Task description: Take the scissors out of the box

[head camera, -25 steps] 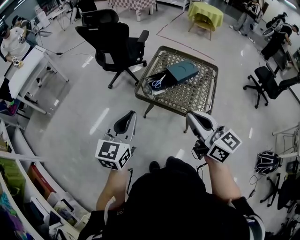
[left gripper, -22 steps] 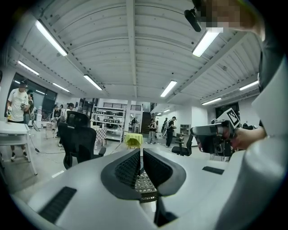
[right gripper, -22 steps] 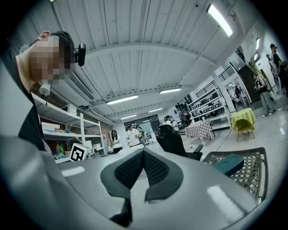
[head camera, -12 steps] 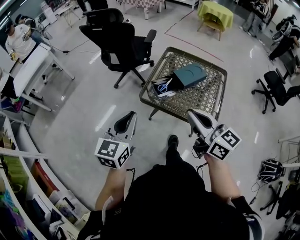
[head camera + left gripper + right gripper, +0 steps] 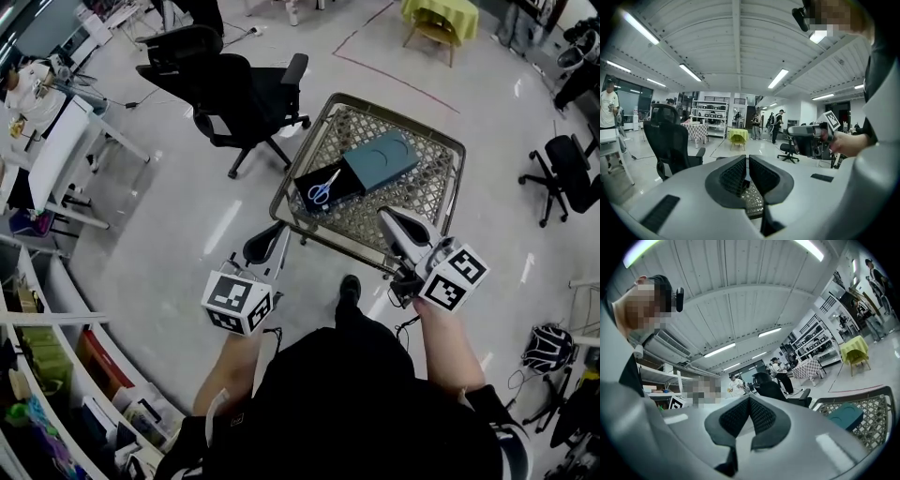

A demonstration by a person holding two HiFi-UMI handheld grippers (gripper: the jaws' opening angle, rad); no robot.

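The wicker-topped desk (image 5: 417, 202) carries the open dark box (image 5: 349, 190), with a teal cover across its far end. I judge this to be the approach step, since neither tool has reached the box. The left tool (image 5: 267, 246) and the right tool (image 5: 398, 225) both have their jaws pressed together on nothing. Next, one must open and reach in. The scissors (image 5: 323, 187), blue-handled with pale blades, lie flat inside the box.
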